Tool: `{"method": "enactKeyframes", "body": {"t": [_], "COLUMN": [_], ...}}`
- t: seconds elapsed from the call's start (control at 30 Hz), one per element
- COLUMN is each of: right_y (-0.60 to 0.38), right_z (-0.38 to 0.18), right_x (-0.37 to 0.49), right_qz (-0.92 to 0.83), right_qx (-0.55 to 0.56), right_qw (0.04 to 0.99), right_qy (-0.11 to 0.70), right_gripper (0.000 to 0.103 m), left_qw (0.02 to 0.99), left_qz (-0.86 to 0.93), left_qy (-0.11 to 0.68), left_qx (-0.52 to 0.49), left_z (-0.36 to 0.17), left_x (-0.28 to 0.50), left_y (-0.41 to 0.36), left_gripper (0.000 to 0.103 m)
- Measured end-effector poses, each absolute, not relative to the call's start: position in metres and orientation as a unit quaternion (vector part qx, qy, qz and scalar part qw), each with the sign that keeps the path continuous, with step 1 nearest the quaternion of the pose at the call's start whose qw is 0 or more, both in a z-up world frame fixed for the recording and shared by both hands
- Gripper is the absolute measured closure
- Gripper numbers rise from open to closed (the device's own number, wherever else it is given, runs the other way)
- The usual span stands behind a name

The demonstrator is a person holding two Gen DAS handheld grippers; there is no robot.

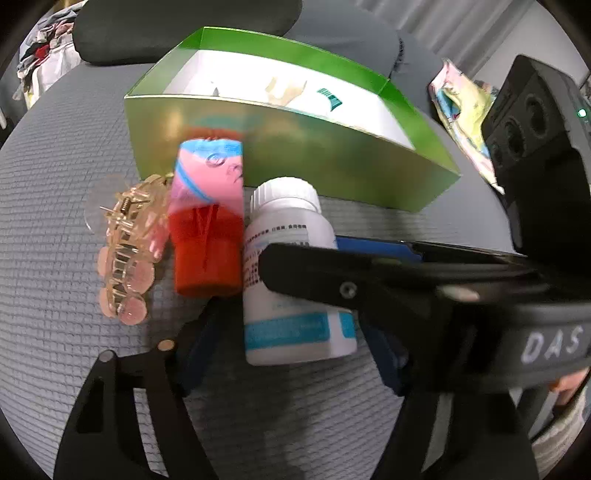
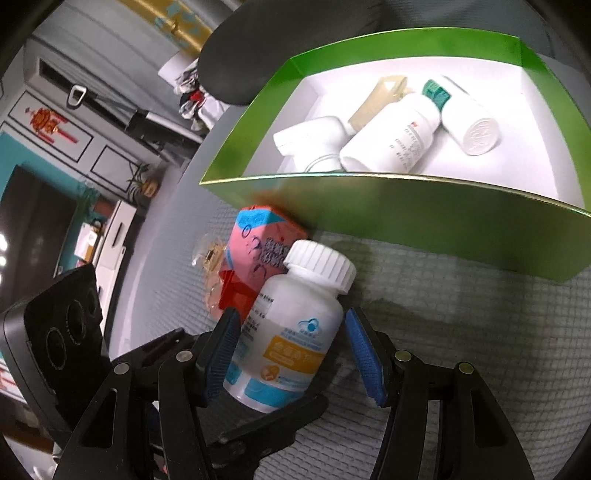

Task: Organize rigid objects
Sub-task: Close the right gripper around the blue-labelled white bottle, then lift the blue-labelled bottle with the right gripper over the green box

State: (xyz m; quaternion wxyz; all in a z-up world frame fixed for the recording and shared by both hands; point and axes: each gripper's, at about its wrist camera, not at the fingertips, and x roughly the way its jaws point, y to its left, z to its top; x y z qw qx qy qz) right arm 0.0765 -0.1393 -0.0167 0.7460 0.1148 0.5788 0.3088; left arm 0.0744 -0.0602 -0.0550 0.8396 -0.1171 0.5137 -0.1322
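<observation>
A white pill bottle with a ribbed cap lies on the grey mat, and shows in the right wrist view too. My right gripper is open, its blue pads either side of the bottle, not closed on it. My left gripper is open just behind the bottle; the right gripper's finger crosses over it. Left of the bottle lie a pink and red carton and an amber hair claw. The green box holds several white bottles.
A crumpled colourful wrapper lies right of the green box. A dark chair back stands behind the box. A cabinet and clutter fill the room at the left of the right wrist view.
</observation>
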Motion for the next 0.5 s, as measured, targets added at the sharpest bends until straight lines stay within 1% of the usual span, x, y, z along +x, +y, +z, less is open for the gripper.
{"method": "enactKeyframes", "body": {"t": [0.13,0.23,0.27,0.37,0.5], "right_y": [-0.138,-0.138,-0.138,-0.139,-0.137], "right_z": [-0.02,-0.024,-0.028,-0.035,-0.032], "right_x": [0.081,0.084,0.086,0.088,0.081], "right_qz": [0.315,0.322,0.327,0.328,0.331], "right_qx": [0.121,0.128,0.14,0.164,0.156], "right_qw": [0.736,0.728,0.719,0.712,0.724], "right_qy": [0.587,0.592,0.597,0.599,0.585], "right_gripper": [0.042,0.042,0.042,0.042,0.042], "left_qw": [0.841,0.842,0.843,0.844,0.844], "left_qz": [-0.125,-0.122,-0.122,-0.119,-0.121], "left_qy": [0.516,0.515,0.515,0.514,0.514], "left_qx": [-0.104,-0.099,-0.099,-0.097,-0.092], "left_z": [-0.056,-0.058,-0.058,-0.059,-0.059], "left_x": [0.081,0.086,0.086,0.09,0.09], "left_y": [-0.062,-0.065,-0.065,-0.07,-0.073], "left_gripper": [0.038,0.044,0.048,0.047,0.047]}}
